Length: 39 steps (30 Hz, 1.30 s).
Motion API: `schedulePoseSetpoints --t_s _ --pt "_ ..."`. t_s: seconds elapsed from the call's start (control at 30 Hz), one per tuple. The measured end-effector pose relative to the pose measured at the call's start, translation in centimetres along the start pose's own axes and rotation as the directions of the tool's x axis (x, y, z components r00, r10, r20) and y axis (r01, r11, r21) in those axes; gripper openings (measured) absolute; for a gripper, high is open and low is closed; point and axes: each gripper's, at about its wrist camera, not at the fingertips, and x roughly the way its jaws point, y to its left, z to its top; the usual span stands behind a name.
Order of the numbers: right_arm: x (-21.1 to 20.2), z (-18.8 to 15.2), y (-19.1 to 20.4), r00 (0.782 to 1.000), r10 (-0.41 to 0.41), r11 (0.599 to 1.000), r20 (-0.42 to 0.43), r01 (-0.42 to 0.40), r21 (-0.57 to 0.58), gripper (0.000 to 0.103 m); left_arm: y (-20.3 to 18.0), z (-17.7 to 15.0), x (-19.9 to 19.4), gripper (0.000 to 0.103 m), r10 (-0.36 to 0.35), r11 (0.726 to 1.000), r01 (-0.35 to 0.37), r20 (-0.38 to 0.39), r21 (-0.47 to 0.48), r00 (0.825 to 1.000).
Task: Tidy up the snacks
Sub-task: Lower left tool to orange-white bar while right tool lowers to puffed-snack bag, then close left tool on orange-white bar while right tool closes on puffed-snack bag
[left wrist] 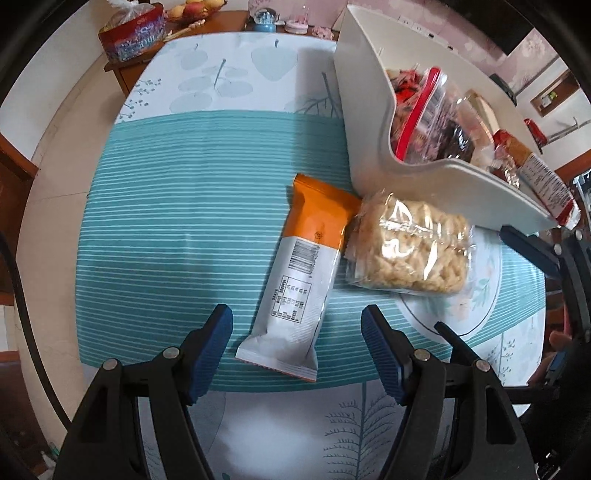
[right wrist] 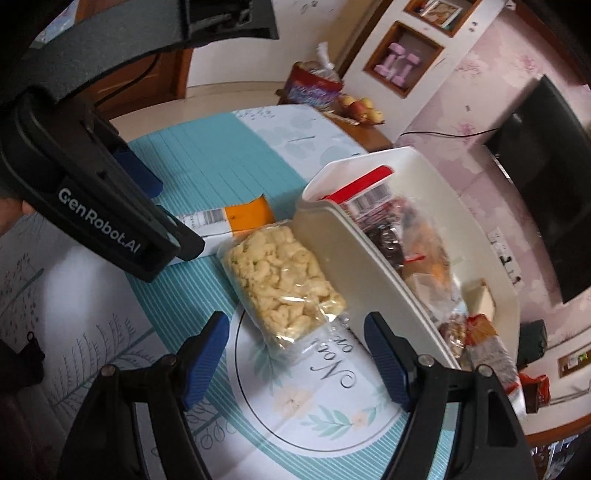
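Observation:
An orange and white snack packet (left wrist: pixel 303 266) lies flat on the teal striped tablecloth (left wrist: pixel 177 221). My left gripper (left wrist: pixel 297 325) hovers open over the packet's near end, and its pads do not touch the packet. To the right lies a clear bag of pale twisted snacks (left wrist: pixel 410 247), against the white bin (left wrist: pixel 369 122). In the right wrist view my right gripper (right wrist: pixel 297 321) is open over the near end of that clear bag (right wrist: pixel 280 280), with both pads clear of it. The white bin (right wrist: pixel 343 236) holds several wrapped snacks. The orange packet (right wrist: pixel 243 218) is partly hidden by the left gripper's body.
A wrapped snack (left wrist: pixel 546 184) hangs over the bin's right rim. Past the table's far end, a wooden side table bears a red printed bag (left wrist: pixel 133 33) and a fruit bowl (left wrist: pixel 192 9). A dark television (right wrist: pixel 546 206) hangs on the pink wall.

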Motion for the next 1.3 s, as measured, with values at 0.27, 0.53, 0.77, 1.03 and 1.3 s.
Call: schedulePoseSetpoints --t_s 0.27,0.53,0.77,1.03,1.3 --pt "2.0 0.6 -0.1 1.000 0.013 0.996 -0.021 -0.015 -0.086 0.076 -0.7 0.3 1.1 0.068 0.009 1.000 -0.008 -0.037 0.008 0.999" --pt "3.5 1.5 -0.3 0.999 0.025 0.994 -0.021 -0.027 -0.102 0.076 -0.5 0.5 2.5 0.054 0.014 1.000 -0.016 -0.077 -0.022 0.997" --pt "4.4 1.4 -0.4 0.998 0.047 0.994 -0.028 -0.049 -0.093 0.076 -1.1 0.3 2.8 0.045 0.020 0.999 -0.023 -0.068 -0.040 0.998" --pt "5.6 1.3 -0.5 0.996 0.078 0.994 -0.050 -0.081 -0.068 0.076 -0.6 0.3 2.8 0.039 0.018 0.998 -0.020 -0.041 -0.051 0.999" --pt "5.2 0.9 -0.8 0.995 0.071 0.997 -0.067 -0.072 -0.016 0.063 0.5 -0.8 1.8 0.032 -0.026 0.995 0.024 -0.021 -0.100 0.999"
